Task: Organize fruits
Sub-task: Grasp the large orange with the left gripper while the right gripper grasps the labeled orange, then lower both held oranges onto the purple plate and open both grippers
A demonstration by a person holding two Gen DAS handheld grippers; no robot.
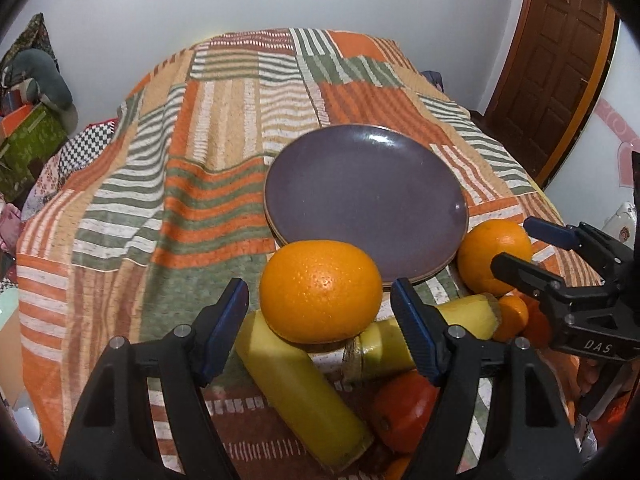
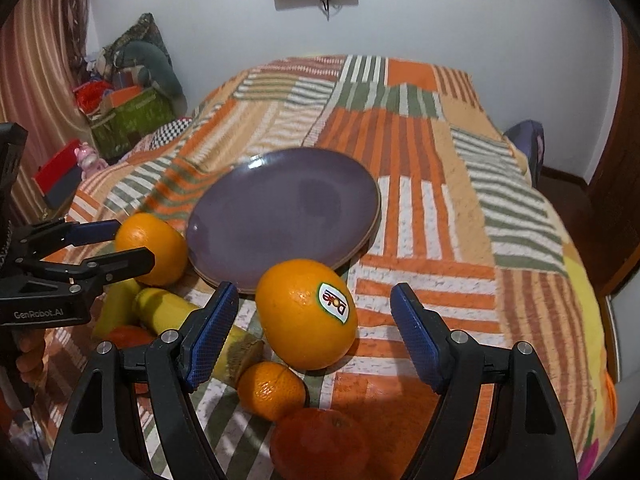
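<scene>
A purple plate (image 1: 360, 184) (image 2: 280, 208) lies on a striped bedspread. In the left wrist view my left gripper (image 1: 320, 332) is open with a large orange (image 1: 320, 292) between its fingers, above two yellow bananas (image 1: 296, 392) and a red-orange fruit (image 1: 404, 408). A second orange (image 1: 488, 252) sits at the plate's right, with my right gripper (image 1: 516, 248) open around it. In the right wrist view my right gripper (image 2: 312, 336) is open around the Dole-stickered orange (image 2: 306, 314); my left gripper (image 2: 120, 244) brackets the other orange (image 2: 154, 248).
A small mandarin (image 2: 270, 390) and a darker tangerine (image 2: 318, 444) lie near the front. The striped bedspread (image 1: 192, 160) drops off at its edges. Boxes and cushions (image 2: 128, 96) pile at the left wall; a brown door (image 1: 556, 60) stands at the right.
</scene>
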